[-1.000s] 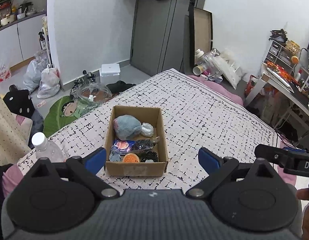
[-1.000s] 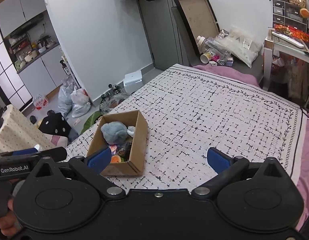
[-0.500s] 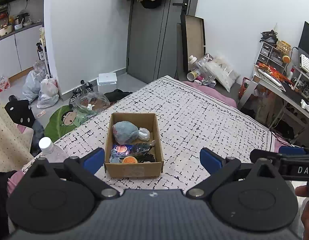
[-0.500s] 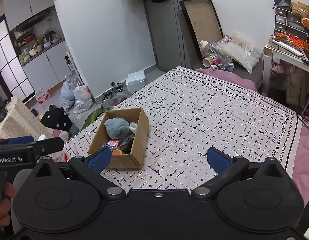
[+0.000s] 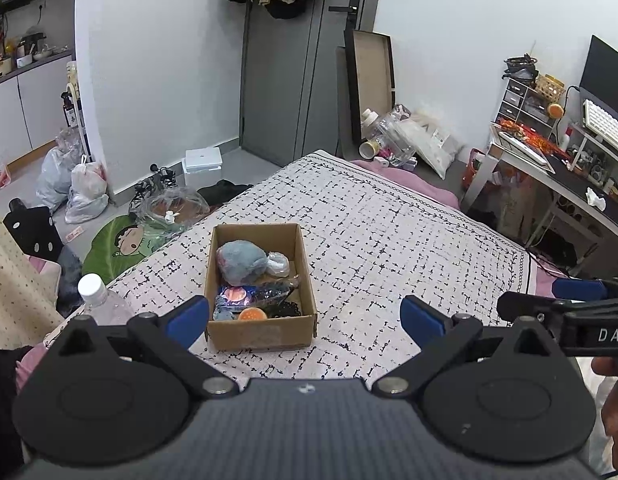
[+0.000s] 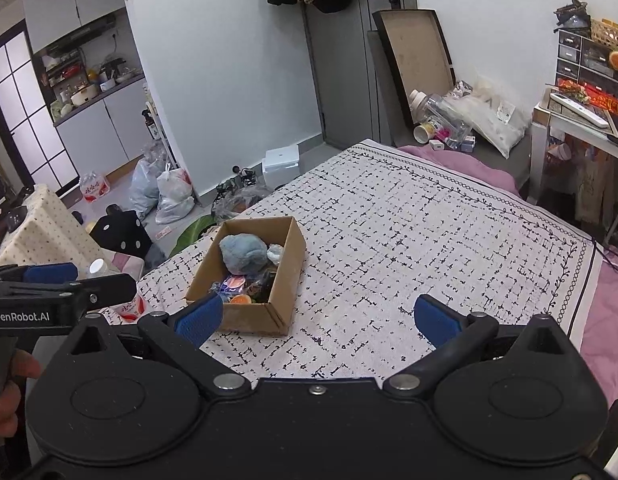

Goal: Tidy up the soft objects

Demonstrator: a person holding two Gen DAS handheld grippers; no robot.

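Observation:
A cardboard box (image 5: pixel 261 336) (image 6: pixel 283 258) sits on the patterned bedspread (image 5: pixel 389 248) (image 6: pixel 409 240). Inside lie a grey-blue plush toy (image 5: pixel 241 260) (image 6: pixel 244 253), a clear wrapped item (image 5: pixel 279 263), a blue packet (image 5: pixel 233 294) and an orange round toy (image 5: pixel 252 314). My left gripper (image 5: pixel 305 318) hangs open in front of the box, nothing between its blue fingertips. My right gripper (image 6: pixel 319 318) is open too, just right of the box's near corner. Each gripper shows at the edge of the other's view.
A plastic water bottle (image 5: pixel 103 300) stands at the bed's left edge. Beyond it the floor holds bags (image 5: pixel 85 192), a white bin (image 5: pixel 203 164) and a green cushion (image 5: pixel 117 248). A desk (image 5: pixel 569 176) stands right of the bed, a grey door (image 5: pixel 293 80) beyond.
Both grippers have lifted and pulled back from the box, so more of the room and door shows. Both stay open; the box and its contents have not moved.

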